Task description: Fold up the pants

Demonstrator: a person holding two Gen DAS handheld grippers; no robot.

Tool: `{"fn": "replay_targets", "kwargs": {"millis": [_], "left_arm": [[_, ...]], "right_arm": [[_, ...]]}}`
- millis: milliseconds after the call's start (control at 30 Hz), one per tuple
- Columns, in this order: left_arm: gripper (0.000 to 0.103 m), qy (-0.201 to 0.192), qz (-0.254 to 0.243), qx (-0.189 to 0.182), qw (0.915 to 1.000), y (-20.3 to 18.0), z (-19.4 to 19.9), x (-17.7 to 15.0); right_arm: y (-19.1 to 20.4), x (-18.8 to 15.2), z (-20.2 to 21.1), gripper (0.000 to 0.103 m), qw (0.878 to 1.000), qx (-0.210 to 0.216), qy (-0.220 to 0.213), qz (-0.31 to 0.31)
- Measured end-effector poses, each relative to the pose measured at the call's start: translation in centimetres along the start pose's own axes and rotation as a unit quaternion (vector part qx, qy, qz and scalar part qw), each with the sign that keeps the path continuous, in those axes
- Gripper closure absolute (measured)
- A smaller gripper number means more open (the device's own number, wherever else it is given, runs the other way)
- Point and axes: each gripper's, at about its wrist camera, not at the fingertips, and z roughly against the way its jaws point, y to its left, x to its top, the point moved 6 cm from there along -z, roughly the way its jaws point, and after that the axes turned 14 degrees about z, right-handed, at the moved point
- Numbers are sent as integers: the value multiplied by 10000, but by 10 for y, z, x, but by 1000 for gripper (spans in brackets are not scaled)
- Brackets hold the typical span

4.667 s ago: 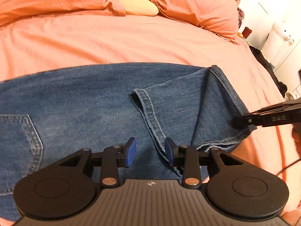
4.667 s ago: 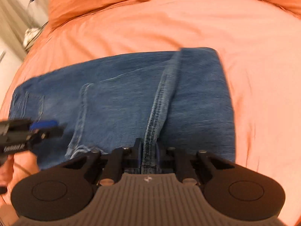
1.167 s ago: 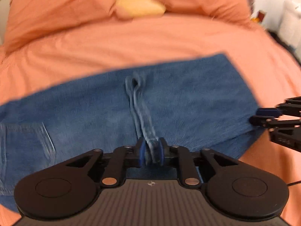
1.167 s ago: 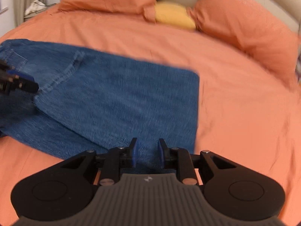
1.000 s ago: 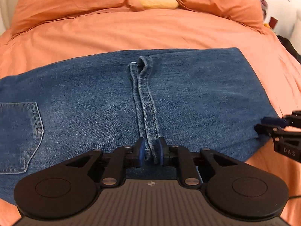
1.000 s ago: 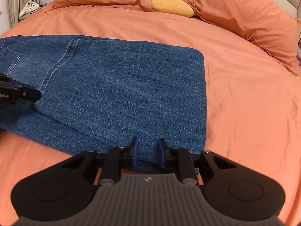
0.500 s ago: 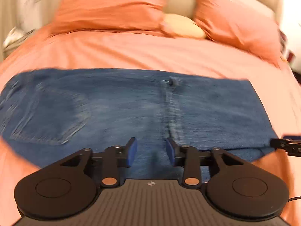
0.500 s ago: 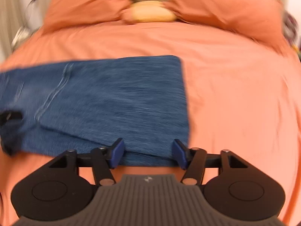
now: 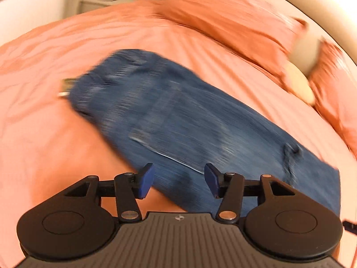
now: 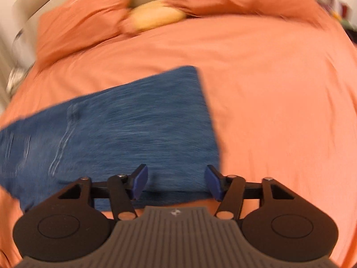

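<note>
Blue denim pants [image 9: 189, 120] lie folded lengthwise and flat on the orange bed, running from the waist at the upper left to the folded end at the lower right of the blurred left wrist view. My left gripper [image 9: 178, 179] hovers over their near edge, its jaws opening, nothing between them. In the right wrist view the pants [image 10: 138, 125] stretch left from a straight folded edge. My right gripper [image 10: 176, 182] hangs above that end's near corner, jaws wide but closing, pads pressing on nothing.
The orange bedsheet [image 10: 279, 100] spreads wide to the right of the pants. Orange pillows [image 10: 78, 26] and a yellow cushion [image 10: 156, 15] lie at the headboard. A small tan tag [image 9: 67, 87] shows at the waist end.
Both grippers let go of the denim and opened. The left one swung left along the pants and rolled, so the waist end now shows. The right one lifted slightly and rolled.
</note>
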Motion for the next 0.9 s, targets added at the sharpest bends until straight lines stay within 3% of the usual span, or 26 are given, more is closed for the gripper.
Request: {"fn": "replay_targets", "kwargs": {"millis": [67,233,400,533,700,900], "left_arm": [[35,-41,329,26,9994,22,-3,16],[33,-61,1143,-154,9933,67,-14,44],[32,27,1815,-402,9826,102,-31,60],[29,155,2244,-801,9711,115,-44,69],[28,206,2374,-1011,9659,121,-61,84],[18,331,2416,-1118,9633,124,-80,89]], "right_arm": [[20,9,-3,53,9991,62,-43,414],[73,29,-22,65,9909,149,18,1337],[123,50,-49,75,9758,203,127,2173],[150,70,-76,83,9633,65,230,2673],[168,100,-108,83,9619,91,239,2723],[196,127,-150,86,9557,-36,370,2920]]}}
